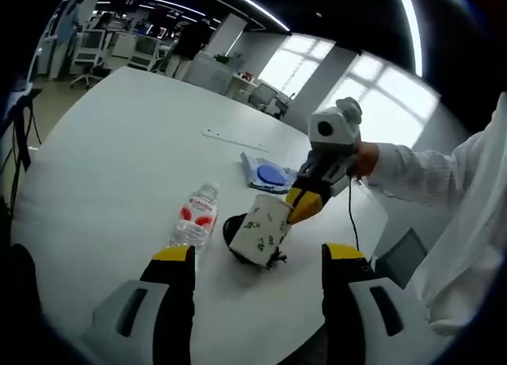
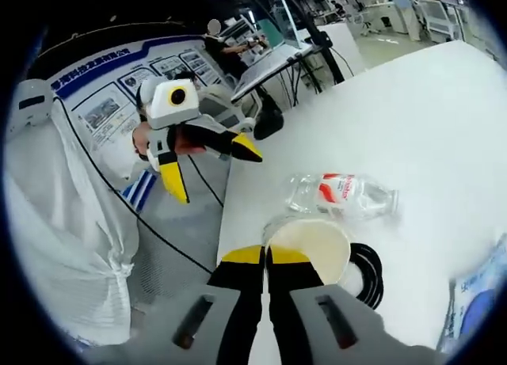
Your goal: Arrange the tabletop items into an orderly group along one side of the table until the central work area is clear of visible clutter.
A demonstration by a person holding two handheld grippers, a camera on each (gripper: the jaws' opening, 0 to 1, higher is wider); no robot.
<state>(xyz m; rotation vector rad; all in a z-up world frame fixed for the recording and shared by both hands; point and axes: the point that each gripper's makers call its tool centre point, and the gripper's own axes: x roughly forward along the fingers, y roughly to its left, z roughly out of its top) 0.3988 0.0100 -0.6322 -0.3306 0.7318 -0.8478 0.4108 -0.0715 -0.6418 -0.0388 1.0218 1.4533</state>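
A white paper cup [image 1: 264,229] with a dark print stands tilted over a black coiled cable [image 1: 235,229] on the white table [image 1: 119,159]. My right gripper [image 1: 305,205] comes in from the right and is shut on the cup's rim. A clear water bottle [image 1: 196,217] with a red label lies beside it on the left. My left gripper [image 1: 260,258] is open, just short of the cup. In the right gripper view, my right gripper [image 2: 267,260] pinches the rim of the cup [image 2: 310,246], with the bottle [image 2: 342,195] beyond and the cable [image 2: 369,275] to the right. The left gripper [image 2: 214,171] hangs open off the table edge.
A blue round lid on a pale packet [image 1: 269,173] lies behind the cup, and a white strip [image 1: 230,137] lies farther back. The packet [image 2: 477,292] also shows at the right edge. A person's white sleeve [image 1: 444,175] is at the right. Desks and chairs stand beyond the table.
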